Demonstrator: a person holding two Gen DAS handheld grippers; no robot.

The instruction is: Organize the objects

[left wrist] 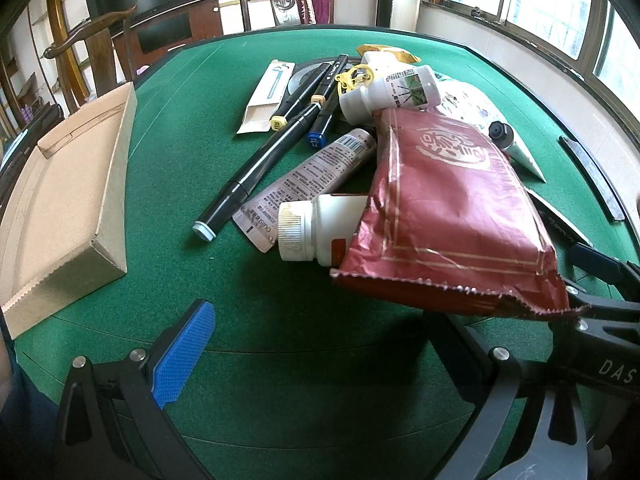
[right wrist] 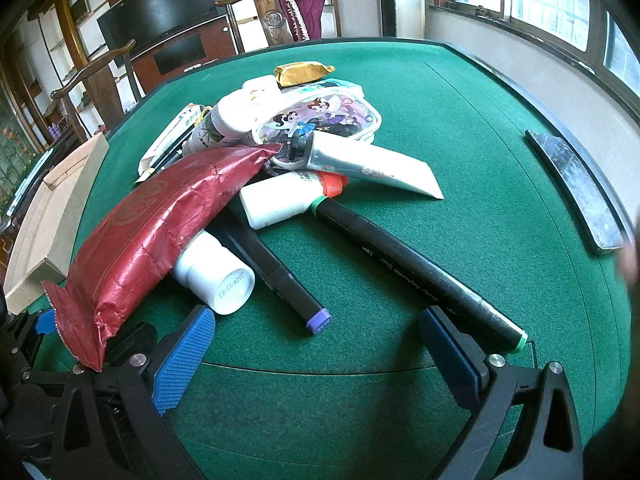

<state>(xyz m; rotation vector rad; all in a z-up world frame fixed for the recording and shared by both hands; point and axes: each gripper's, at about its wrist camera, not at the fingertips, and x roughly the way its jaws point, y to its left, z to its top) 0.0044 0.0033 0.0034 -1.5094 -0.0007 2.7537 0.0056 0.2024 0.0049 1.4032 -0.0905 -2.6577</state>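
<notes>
Shallow tan cardboard tray point(left wrist: 68, 200) sits far left on the green felt counter point(left wrist: 260, 300), holding nothing. Left gripper point(left wrist: 316, 360) jaws apart, holding nothing, low before the pile. Crinkled dark-red foil snack bag point(left wrist: 452, 216) lies on top, draped over a white plastic bottle point(left wrist: 308, 228), its serrated corner beside the right gripper point(right wrist: 320, 360), jaws also apart. Likely step: lift the bag first. Pinch the flat sealed edge, not the puffed middle, and raise slowly so the bottle and black markers point(left wrist: 256, 168) underneath don't roll.

green felt table point(left wrist: 304, 320) — cardboard tray point(left wrist: 60, 200) left | markers point(left wrist: 256, 168), bottles point(right wrist: 216, 276), tubes point(right wrist: 372, 164) heaped centre
</notes>
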